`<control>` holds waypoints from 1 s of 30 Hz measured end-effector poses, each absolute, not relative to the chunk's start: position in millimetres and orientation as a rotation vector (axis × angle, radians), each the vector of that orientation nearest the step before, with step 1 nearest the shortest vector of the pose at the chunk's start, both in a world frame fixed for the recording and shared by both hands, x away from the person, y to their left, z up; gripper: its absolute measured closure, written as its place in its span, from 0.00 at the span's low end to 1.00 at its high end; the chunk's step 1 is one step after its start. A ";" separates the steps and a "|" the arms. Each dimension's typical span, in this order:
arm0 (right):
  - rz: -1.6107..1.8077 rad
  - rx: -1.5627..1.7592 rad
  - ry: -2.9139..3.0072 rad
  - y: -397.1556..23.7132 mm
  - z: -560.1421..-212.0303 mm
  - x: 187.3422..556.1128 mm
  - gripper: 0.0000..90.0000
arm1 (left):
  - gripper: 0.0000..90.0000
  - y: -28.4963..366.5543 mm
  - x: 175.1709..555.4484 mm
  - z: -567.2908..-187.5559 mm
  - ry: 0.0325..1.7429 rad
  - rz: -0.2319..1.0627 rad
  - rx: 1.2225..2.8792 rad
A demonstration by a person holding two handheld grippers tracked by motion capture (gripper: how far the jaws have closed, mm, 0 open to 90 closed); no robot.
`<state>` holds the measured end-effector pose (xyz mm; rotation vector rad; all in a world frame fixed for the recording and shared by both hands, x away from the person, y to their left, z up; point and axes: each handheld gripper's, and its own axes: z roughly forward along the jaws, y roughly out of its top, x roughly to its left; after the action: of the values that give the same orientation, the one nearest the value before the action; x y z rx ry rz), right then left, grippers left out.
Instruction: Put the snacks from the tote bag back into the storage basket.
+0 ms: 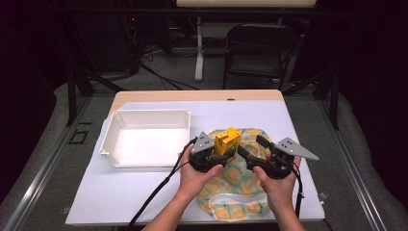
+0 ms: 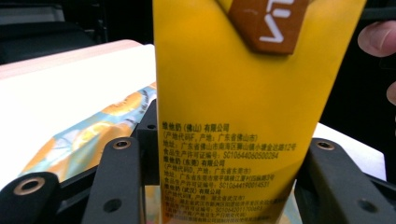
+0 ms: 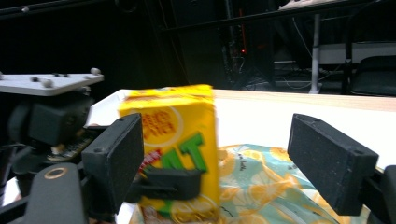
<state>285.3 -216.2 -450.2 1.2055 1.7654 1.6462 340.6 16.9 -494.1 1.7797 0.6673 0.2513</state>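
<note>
Your left gripper (image 1: 215, 155) clamps the yellow drink carton (image 1: 227, 140); your right gripper (image 1: 254, 150) stands open, empty. Next, carry it to the white plastic tray (image 1: 144, 139).

Glossy yellow paper carton (image 2: 243, 107)

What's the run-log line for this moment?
left gripper: shut on carton | right gripper: open, beside carton | carton: above bag | tray: left of bag
</note>
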 end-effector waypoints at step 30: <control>1.419 1.336 1.840 -261.9 -497.5 286.5 0.16 | 0.58 91.1 342.7 -471.6 0.735 0.370 1.672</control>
<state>286.5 -261.9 -497.5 1.3356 1.8398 1.4195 342.7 91.1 -471.6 1.6718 0.7345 0.3697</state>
